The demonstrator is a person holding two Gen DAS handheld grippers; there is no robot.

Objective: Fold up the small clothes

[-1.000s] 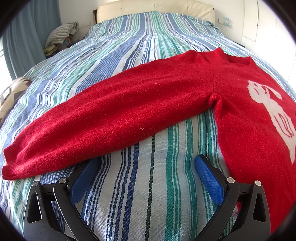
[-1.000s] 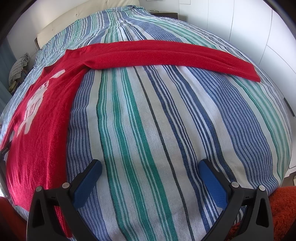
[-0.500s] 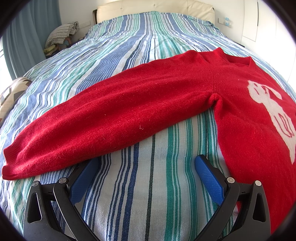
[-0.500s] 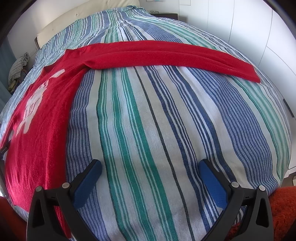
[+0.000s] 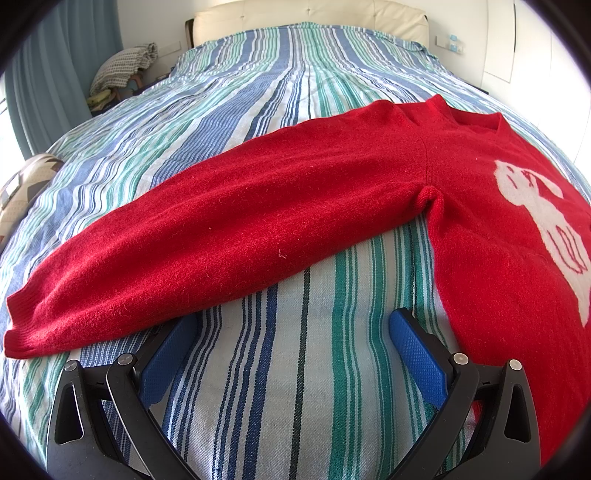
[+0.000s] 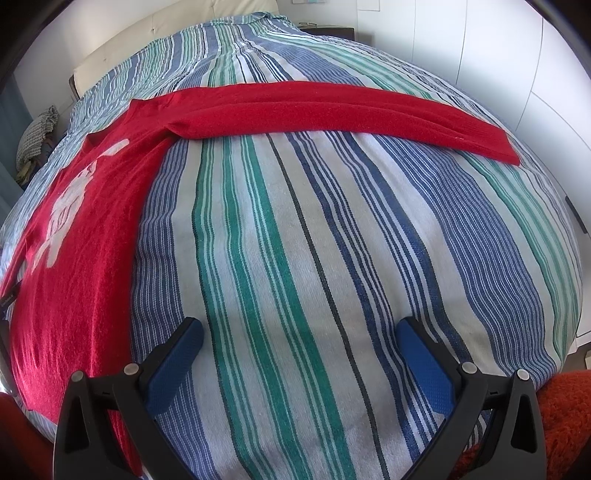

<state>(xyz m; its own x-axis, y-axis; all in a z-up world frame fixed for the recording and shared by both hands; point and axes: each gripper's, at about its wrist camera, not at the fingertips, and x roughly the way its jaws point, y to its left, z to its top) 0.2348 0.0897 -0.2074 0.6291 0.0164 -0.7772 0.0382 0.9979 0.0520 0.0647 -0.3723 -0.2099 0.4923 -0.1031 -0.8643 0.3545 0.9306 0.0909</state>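
A red sweater (image 5: 480,206) with a white motif lies flat on the striped bedspread (image 6: 295,258), sleeves spread left and right. Both the left gripper (image 5: 291,328) and right gripper (image 6: 299,336) gape wide, empty, over bare bedspread near its hem. Far left, piled laundry (image 5: 122,66) beside the cream headboard (image 5: 306,18).

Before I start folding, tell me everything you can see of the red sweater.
The red sweater is a fuzzy knit with a white motif on the chest. It lies flat and unfolded on the striped bedspread, both sleeves spread straight out sideways with ribbed cuffs. A small pucker sits at the armpit. Both grippers, the left and the right, are open and hold nothing.
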